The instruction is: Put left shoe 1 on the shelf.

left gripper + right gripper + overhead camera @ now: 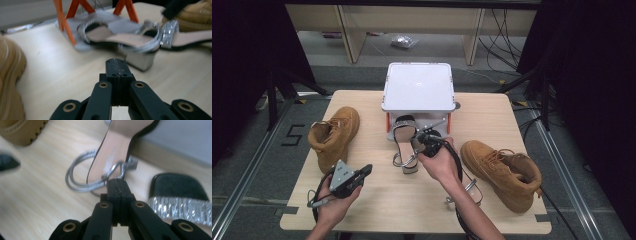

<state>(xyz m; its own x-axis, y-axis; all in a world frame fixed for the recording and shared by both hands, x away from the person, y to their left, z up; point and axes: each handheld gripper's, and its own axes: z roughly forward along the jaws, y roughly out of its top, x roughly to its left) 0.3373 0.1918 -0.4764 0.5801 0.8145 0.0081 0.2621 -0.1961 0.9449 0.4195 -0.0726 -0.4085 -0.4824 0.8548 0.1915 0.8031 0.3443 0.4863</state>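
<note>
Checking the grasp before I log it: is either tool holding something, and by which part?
Right tool: shut at the thin silver ankle strap of the block-heeled silver-strapped sandal; whether it pinches the strap cannot be told. Left tool: shut, holding nothing.

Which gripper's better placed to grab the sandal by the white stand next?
Right. The right gripper hovers right over the sandal, shut and empty. The left gripper sits farther back, shut.

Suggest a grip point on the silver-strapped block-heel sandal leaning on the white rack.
On the silver-strapped block-heel sandal, take the block heel across its flat sides, coming from the person's side of the table. The toe rests up on the white rack's base and the ankle strap is a loose loop, so the heel is probably the only solid, free part.
</note>
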